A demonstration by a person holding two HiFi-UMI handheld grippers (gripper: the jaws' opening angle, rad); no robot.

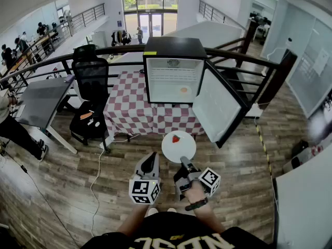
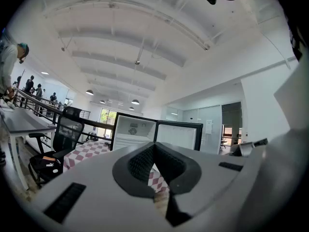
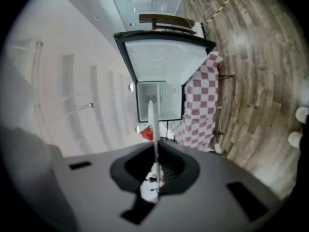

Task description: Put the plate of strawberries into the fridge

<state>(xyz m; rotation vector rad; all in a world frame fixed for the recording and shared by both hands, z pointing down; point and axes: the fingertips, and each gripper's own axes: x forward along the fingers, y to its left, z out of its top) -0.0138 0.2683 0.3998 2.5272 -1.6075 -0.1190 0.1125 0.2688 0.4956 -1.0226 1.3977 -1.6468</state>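
Note:
A white plate (image 1: pixel 178 147) with one red strawberry (image 1: pixel 176 138) on it hangs in the air in front of the fridge (image 1: pixel 173 50). My right gripper (image 1: pixel 182 161) is shut on the plate's near rim. In the right gripper view the plate (image 3: pixel 152 124) shows edge-on between the jaws, with the strawberry (image 3: pixel 147 134) to its left. The fridge stands on a red-checked tablecloth (image 1: pixel 129 110), its door (image 1: pixel 215 108) swung open to the right and its white inside lit. My left gripper (image 1: pixel 151 157) floats beside the plate's left, shut and empty (image 2: pixel 154 149).
A black office chair (image 1: pixel 91 77) with a bag (image 1: pixel 88 121) on its seat stands left of the table. A grey desk (image 1: pixel 41 100) and a person (image 1: pixel 13 131) are farther left. A black railing (image 1: pixel 249 61) runs behind the fridge. The floor is wood.

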